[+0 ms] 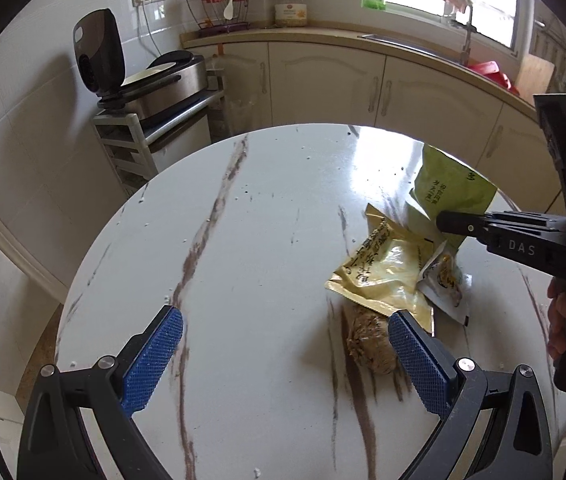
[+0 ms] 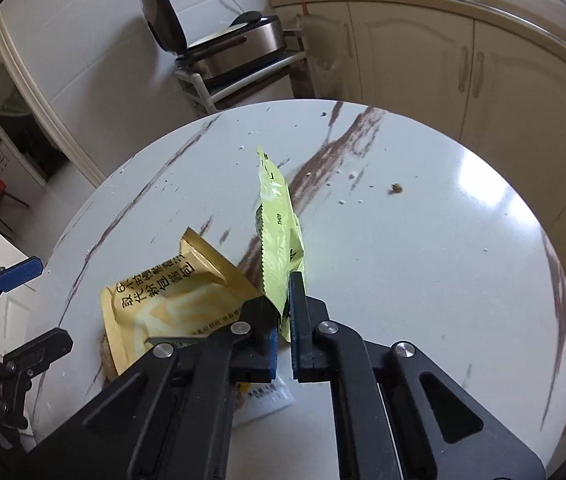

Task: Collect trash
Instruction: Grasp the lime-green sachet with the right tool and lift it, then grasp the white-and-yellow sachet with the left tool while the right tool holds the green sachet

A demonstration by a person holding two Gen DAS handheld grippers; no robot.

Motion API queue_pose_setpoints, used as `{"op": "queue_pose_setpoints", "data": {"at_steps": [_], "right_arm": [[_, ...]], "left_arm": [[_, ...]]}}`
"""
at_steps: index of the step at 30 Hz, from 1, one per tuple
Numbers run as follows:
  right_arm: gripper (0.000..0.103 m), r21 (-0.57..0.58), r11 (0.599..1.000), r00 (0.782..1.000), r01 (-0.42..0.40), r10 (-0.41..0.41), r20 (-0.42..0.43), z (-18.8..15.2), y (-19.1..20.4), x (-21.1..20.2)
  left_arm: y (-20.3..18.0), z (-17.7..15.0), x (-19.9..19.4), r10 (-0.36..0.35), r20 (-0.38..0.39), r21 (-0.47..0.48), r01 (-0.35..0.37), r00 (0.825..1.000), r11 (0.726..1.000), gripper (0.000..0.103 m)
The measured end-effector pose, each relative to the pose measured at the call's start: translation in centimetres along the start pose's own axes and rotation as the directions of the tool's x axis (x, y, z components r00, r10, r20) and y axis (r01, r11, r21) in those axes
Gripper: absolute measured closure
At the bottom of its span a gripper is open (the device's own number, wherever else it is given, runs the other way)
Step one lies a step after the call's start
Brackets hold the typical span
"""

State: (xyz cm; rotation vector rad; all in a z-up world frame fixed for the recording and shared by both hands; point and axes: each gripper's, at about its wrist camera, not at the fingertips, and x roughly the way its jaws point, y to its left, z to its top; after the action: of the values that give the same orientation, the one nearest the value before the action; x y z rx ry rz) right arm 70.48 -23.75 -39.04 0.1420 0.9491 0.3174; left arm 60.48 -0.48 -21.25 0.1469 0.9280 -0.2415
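My right gripper is clamped on the green wrapper; my left gripper hangs wide open, seemingly empty.

tabletop: glossy white marble look, brown veins
green wrapper: shiny thin plastic film
gold wrapper: glossy foil-like plastic
gripper pads: blue, rough textured

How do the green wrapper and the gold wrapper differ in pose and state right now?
The green wrapper stands on edge, lifted off the table; the gold wrapper lies flat on it. The green wrapper is pinched in the right hand-held gripper, which is shut on it; the gold wrapper is held by nothing, and the left hand-held gripper is open. Both are torn-open snack packets with printed text.
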Motion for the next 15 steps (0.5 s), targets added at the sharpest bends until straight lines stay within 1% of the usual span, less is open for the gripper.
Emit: {"op": "queue_pose_setpoints", "data": {"at_steps": [4,7,10,13,15], "right_arm": [[0.098,0.003,1.0,0.999,0.008,-0.008,0.044,-1.3,-1.7,-3.4],[0.098,-0.005,1.0,0.997,0.03,-0.03,0.066,-2.6,-2.5,-5.8],[0.098,-0.022,0.998,0.995,0.064,-0.062,0.076,-4.1,-3.0,-7.7],[0.098,-0.015,0.999,0.995,0.052,-0.051,0.081,-5.4,-3.8,-8.9],[0.098,-0.014,0.999,0.995,0.051,-0.05,0.081,-6.0,-4.1,-9.4]], "left_arm": [[-2.3,0.6,0.3,-0.044,0.016,0.064,0.042,0.999,0.997,0.002],[-4.5,0.9,0.5,-0.033,0.024,0.124,0.029,0.999,0.992,0.002],[-6.3,1.5,1.4,-0.048,0.019,0.161,0.044,0.999,0.986,0.002],[-8.0,2.1,3.0,-0.04,-0.004,0.2,0.04,0.999,0.979,0.002],[-8.8,2.3,4.2,-0.022,-0.01,0.217,0.024,1.0,0.976,0.002]]}}
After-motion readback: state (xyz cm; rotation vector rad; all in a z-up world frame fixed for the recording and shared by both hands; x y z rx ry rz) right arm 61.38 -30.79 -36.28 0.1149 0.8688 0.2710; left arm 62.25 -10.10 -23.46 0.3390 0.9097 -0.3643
